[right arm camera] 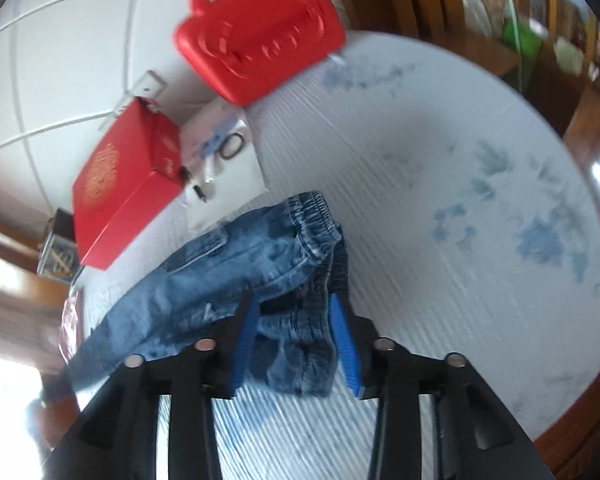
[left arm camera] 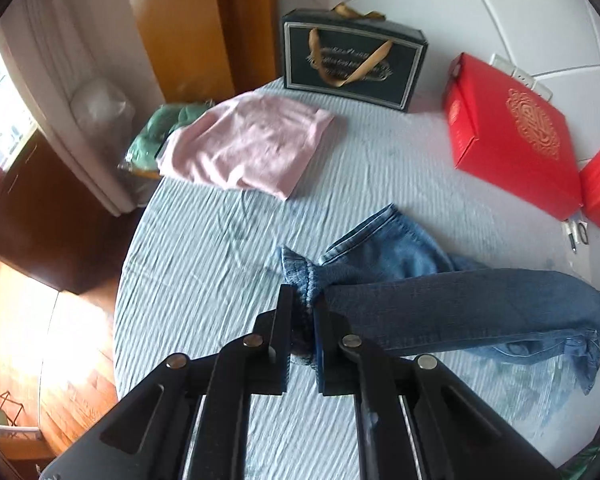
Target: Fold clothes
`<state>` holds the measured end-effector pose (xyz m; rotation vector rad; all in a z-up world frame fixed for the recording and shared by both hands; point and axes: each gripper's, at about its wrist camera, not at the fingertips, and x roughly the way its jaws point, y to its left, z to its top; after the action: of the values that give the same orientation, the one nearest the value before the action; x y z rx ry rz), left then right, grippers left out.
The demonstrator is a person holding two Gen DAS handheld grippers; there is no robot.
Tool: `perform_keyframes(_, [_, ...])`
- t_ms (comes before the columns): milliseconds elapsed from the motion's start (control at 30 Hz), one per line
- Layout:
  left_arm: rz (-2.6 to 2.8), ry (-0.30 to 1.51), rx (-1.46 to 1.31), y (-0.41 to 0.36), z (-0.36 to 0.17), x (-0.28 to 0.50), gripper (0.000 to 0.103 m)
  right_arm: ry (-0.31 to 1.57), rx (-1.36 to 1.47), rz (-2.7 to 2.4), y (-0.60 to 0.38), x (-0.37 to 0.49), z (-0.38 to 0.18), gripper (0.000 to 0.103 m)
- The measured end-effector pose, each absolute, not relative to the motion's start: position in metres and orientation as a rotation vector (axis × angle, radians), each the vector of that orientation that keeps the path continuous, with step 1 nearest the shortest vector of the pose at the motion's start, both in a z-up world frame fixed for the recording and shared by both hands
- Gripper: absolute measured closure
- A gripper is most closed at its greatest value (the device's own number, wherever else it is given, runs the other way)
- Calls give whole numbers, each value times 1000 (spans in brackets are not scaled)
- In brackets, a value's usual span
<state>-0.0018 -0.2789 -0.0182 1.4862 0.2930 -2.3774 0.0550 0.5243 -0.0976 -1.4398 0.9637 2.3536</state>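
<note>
A pair of small blue jeans (left arm camera: 440, 304) hangs stretched above the pale blue striped cloth of the round table (left arm camera: 204, 280). My left gripper (left arm camera: 303, 300) is shut on the hem end of the jeans' legs. My right gripper (right arm camera: 296, 312) holds the elastic waistband end of the jeans (right arm camera: 260, 264) between its blue pads (right arm camera: 342, 336), with a wide gap between the jaws. A folded pink garment (left arm camera: 252, 148) lies at the far left of the table.
A dark green gift bag (left arm camera: 352, 64) stands at the back. A red flat box (left arm camera: 508, 136) and a red plastic case (right arm camera: 260, 36) lie near the white wall. A green garment (left arm camera: 160, 132) sits past the pink one. Wooden floor lies left.
</note>
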Motion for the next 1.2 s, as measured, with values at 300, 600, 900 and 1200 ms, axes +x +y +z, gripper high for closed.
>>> perform_keyframes(300, [-2349,326,1543,-297,-39,-21,94,1133,-1476,2093,543,-15,-176,40])
perform_keyframes(600, [-2346,338,1551,-314,-36,-26,94,1016,-1392,2368,516,-14,-120,88])
perform_keyframes(900, [-2230,277,1694,-316,-81,37,94,807,-1620,2438,482,160,-53,88])
perform_keyframes(1200, [-2104,296,1852,-300,-117,57,66,797,-1815,2212,490,228,-115,67])
